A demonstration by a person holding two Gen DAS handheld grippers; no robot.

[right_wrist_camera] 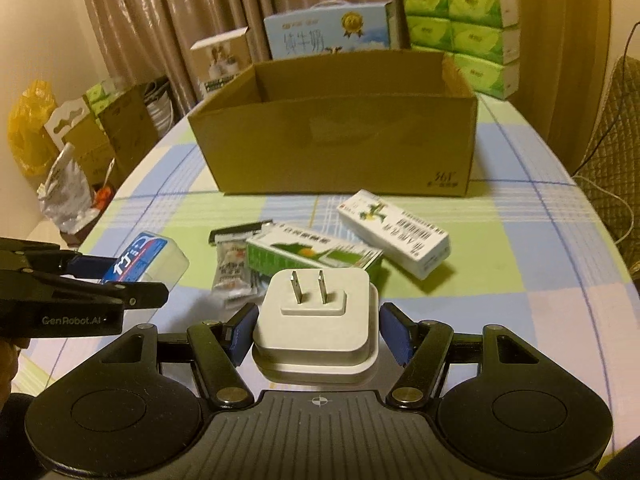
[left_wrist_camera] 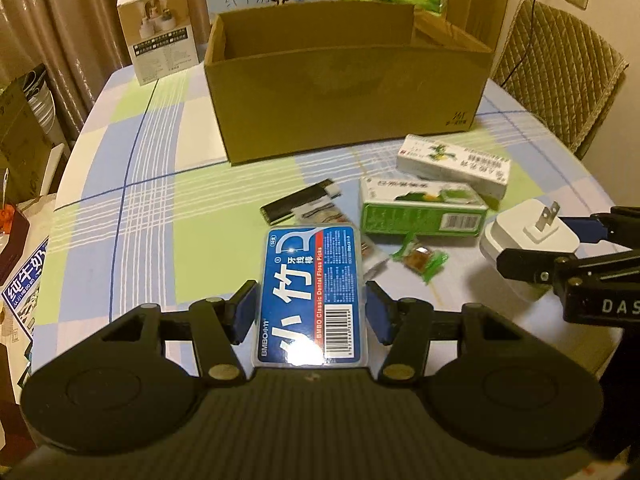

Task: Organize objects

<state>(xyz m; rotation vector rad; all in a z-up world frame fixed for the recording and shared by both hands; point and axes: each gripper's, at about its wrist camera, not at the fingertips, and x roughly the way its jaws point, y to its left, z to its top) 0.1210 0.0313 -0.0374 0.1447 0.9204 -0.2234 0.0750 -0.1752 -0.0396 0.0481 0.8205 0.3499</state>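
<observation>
Left wrist view: left gripper (left_wrist_camera: 311, 310) clamps the dental floss box (left_wrist_camera: 310, 296); right gripper (right_wrist_camera: 317, 330) clamps the white charger (right_wrist_camera: 316, 320). Carry both level over the cardboard box (left_wrist_camera: 348, 92) rim before opening.

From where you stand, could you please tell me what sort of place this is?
Most likely a dining room at home: a round table under a blue and green checked cloth, a chair with a quilted beige cover, brown curtains, and stacked green tissue packs beside a blue milk carton.

Two cartons (right_wrist_camera: 394, 232) (right_wrist_camera: 312, 254) lie on the table (right_wrist_camera: 540, 280) before the cardboard box (right_wrist_camera: 340, 140).
</observation>
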